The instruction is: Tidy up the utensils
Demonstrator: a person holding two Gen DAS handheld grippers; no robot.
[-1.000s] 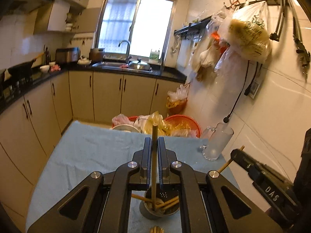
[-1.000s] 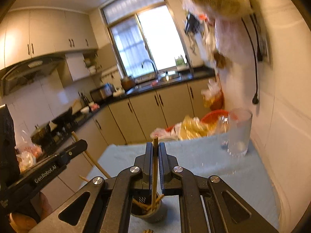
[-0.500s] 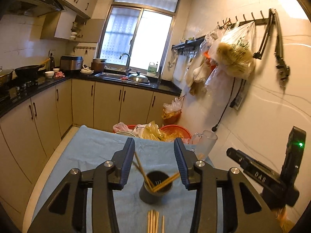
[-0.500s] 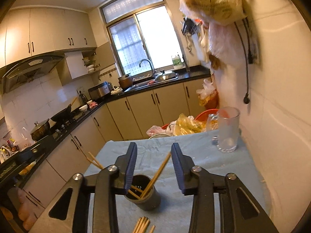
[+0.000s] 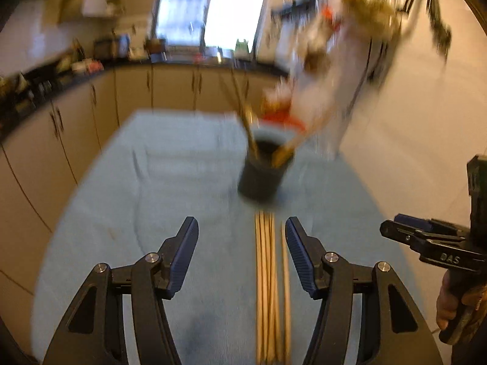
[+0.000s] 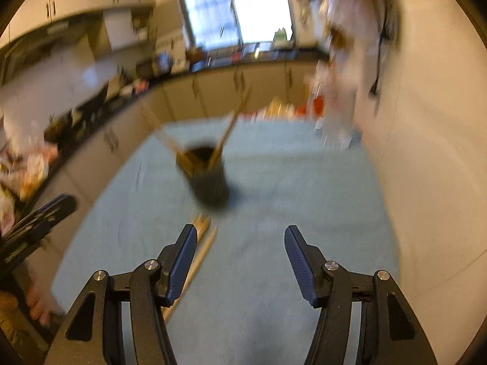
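A dark round holder (image 5: 263, 170) stands on the blue cloth with several wooden chopsticks leaning in it; it also shows in the right wrist view (image 6: 208, 176). A bundle of loose chopsticks (image 5: 271, 289) lies flat on the cloth in front of the holder, between my left gripper's fingers toward the right one. My left gripper (image 5: 242, 255) is open and empty above them. My right gripper (image 6: 240, 258) is open and empty; the loose chopsticks (image 6: 197, 249) lie beside its left finger. Both views are motion-blurred.
The blue cloth (image 5: 170, 182) covers a table beside a white wall (image 6: 426, 152). A clear glass jug (image 6: 338, 124) and red baskets (image 5: 283, 118) stand at the far end. Kitchen cabinets (image 5: 131, 91) run behind. The right gripper shows in the left view (image 5: 432, 243).
Both grippers dropped a chopstick into the holder, opened, then pulled back and tilted down over the loose chopsticks on the cloth.
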